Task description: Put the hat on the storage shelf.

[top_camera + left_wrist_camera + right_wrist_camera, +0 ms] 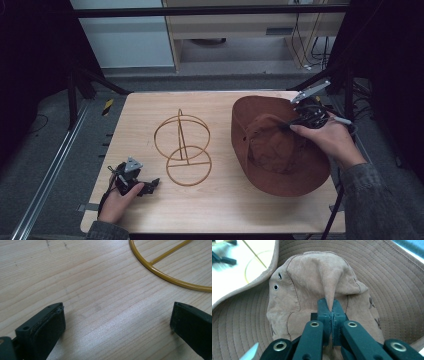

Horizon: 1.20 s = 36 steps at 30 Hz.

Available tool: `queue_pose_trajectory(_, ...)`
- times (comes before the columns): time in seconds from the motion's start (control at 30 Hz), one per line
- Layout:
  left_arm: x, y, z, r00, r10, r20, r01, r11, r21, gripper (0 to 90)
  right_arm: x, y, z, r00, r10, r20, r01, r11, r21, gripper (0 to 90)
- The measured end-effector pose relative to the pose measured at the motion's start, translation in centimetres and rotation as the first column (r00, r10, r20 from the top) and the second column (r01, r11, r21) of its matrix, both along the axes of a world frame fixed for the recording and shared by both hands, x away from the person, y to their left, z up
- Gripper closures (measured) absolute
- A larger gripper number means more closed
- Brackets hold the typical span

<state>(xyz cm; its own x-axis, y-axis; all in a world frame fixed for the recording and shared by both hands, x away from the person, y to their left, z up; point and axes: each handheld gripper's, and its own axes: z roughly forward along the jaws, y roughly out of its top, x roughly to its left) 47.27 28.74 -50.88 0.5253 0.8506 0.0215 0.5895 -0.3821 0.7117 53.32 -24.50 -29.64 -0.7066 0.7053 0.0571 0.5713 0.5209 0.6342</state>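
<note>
A brown wide-brimmed hat (280, 150) lies on the right half of the wooden table (220, 200). My right gripper (292, 123) is shut on a pinched fold of the hat's crown (322, 282); in the right gripper view the jaws meet on the fabric ridge. A gold wire hat stand (182, 147) with a round base ring and upright hoops stands mid-table, left of the hat. My left gripper (150, 186) rests low near the front left corner, open, with bare wood between its fingers (47, 327); the stand's base ring (160, 272) curves just beyond them.
A yellow-black striped object (107, 106) lies off the table's far left corner. A metal rail (50, 170) runs along the floor on the left. Cabinets and cables stand behind the table.
</note>
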Motion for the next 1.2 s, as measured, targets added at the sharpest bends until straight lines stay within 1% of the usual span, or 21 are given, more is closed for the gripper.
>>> queue_pose_trajectory(0.1,0.0,0.0,0.0,1.0000,0.000,0.000,0.000,1.0000,0.000,0.0,-0.4,0.0,1.2,0.9997,0.001,0.025,-0.001,1.000,0.014,89.3)
queue_pose_trajectory(0.23,0.0,-0.1,0.0,1.0000,0.004,0.000,-0.004,1.0000,-0.005,0.0,-0.8,0.0,2.6,0.9988,-0.003,0.048,0.002,1.000,0.030,89.3)
queue_pose_trajectory(0.3,0.0,-0.1,0.0,1.0000,0.004,0.000,-0.004,1.0000,-0.005,0.0,-0.9,0.1,3.2,0.9982,-0.004,0.060,0.001,0.999,0.036,89.3)
queue_pose_trajectory(0.33,0.0,-0.1,0.0,1.0000,0.004,0.000,-0.004,1.0000,-0.005,0.0,-0.9,0.1,3.2,0.9982,-0.004,0.060,0.001,0.999,0.036,89.3)
queue_pose_trajectory(0.37,0.0,0.0,0.0,1.0000,0.003,0.001,-0.003,1.0000,-0.004,0.0,-1.1,0.3,3.9,0.9972,-0.001,0.075,-0.003,0.999,0.047,89.3)
queue_pose_trajectory(0.47,0.0,0.0,0.0,1.0000,0.002,0.001,-0.002,1.0000,-0.004,0.0,-1.2,0.6,4.7,0.9956,0.006,0.094,-0.011,0.998,0.054,89.3)
queue_pose_trajectory(0.5,0.0,0.0,0.0,1.0000,0.002,0.001,-0.002,1.0000,-0.004,0.0,-1.2,0.6,4.7,0.9956,0.006,0.094,-0.011,0.998,0.054,89.3)
queue_pose_trajectory(0.53,0.0,0.0,0.0,1.0000,0.002,0.002,-0.002,1.0000,-0.004,0.0,-1.4,1.0,5.5,0.9943,0.008,0.107,-0.015,0.998,0.066,89.3)
queue_pose_trajectory(0.67,0.0,0.0,0.0,1.0000,0.002,0.001,-0.002,1.0000,-0.003,0.0,-1.5,1.8,6.7,0.9912,0.016,0.131,-0.027,0.996,0.082,89.3)
queue_pose_trajectory(0.7,0.0,0.0,0.0,1.0000,0.002,0.001,-0.002,1.0000,-0.003,0.0,-1.6,2.1,7.1,0.9911,0.017,0.132,-0.028,0.996,0.082,89.3)
queue_pose_trajectory(0.8,0.0,0.0,0.0,1.0000,0.002,0.000,-0.002,1.0000,-0.003,0.0,-1.6,3.1,8.1,0.9877,0.031,0.153,-0.045,0.995,0.084,89.3)
queue_pose_trajectory(0.83,0.0,0.0,0.0,1.0000,0.002,0.000,-0.002,1.0000,-0.003,0.0,-1.6,3.1,8.1,0.9877,0.031,0.153,-0.045,0.995,0.084,89.3)
queue_pose_trajectory(0.87,0.0,0.0,0.0,1.0000,0.002,0.001,-0.002,1.0000,-0.003,0.0,-1.6,4.0,8.9,0.9853,0.044,0.165,-0.060,0.994,0.089,89.3)
queue_pose_trajectory(1.03,0.0,0.0,0.0,1.0000,0.001,-0.002,-0.001,1.0000,-0.002,0.0,-1.6,5.7,10.4,0.9799,0.069,0.187,-0.088,0.991,0.096,89.3)
queue_pose_trajectory(1.1,0.0,0.0,0.0,1.0000,0.002,-0.002,-0.002,1.0000,-0.002,0.0,-1.7,6.0,10.6,0.9790,0.071,0.191,-0.091,0.991,0.099,89.3)
queue_pose_trajectory(1.13,-0.1,0.0,0.0,1.0000,0.002,-0.002,-0.002,1.0000,-0.002,0.0,-1.8,6.7,11.1,0.9763,0.084,0.200,-0.105,0.989,0.101,89.3)
queue_pose_trajectory(1.2,0.0,0.0,0.0,1.0000,0.001,-0.002,-0.001,1.0000,-0.002,0.0,-1.9,7.2,11.4,0.9750,0.090,0.203,-0.112,0.988,0.102,89.3)
